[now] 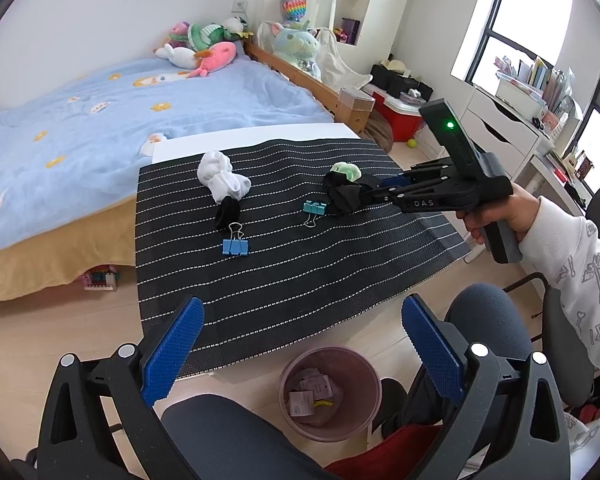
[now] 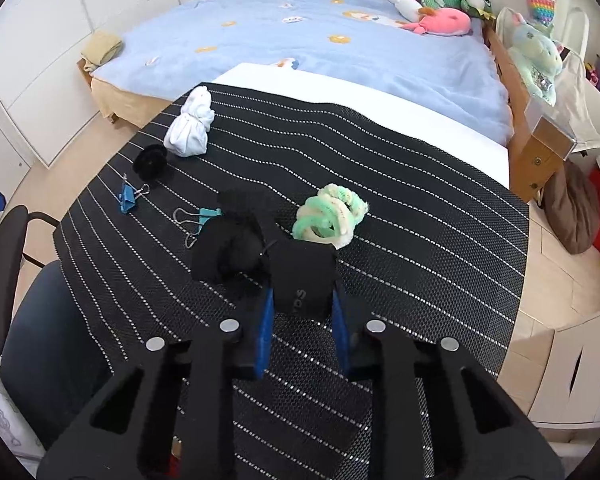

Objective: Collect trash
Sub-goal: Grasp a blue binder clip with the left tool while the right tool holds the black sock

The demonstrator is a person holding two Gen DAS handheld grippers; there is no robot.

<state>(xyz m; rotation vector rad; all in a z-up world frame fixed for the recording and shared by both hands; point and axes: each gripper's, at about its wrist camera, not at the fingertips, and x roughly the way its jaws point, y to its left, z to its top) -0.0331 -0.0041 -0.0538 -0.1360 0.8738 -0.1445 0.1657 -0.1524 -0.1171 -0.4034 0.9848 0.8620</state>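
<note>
My right gripper (image 2: pixel 302 300) is shut on a black sock (image 2: pixel 304 280) on the striped black mat (image 2: pixel 420 240); it also shows in the left wrist view (image 1: pixel 364 196), where the sock (image 1: pixel 346 196) bunches at its tips. A green-and-cream fuzzy loop (image 2: pixel 332 216) lies just beyond. A white sock bundle (image 2: pixel 190 128), a small black item (image 2: pixel 150 162) and two blue binder clips (image 2: pixel 128 198) (image 2: pixel 204 216) lie to the left. My left gripper (image 1: pixel 300 344) is open and empty above the pink trash bin (image 1: pixel 330 394), which holds paper scraps.
A bed with a blue blanket (image 2: pixel 300 40) and plush toys stands behind the table. White drawers (image 1: pixel 500 128) and a red box (image 1: pixel 400 120) are at the right. An office chair (image 1: pixel 236 432) sits below the left gripper.
</note>
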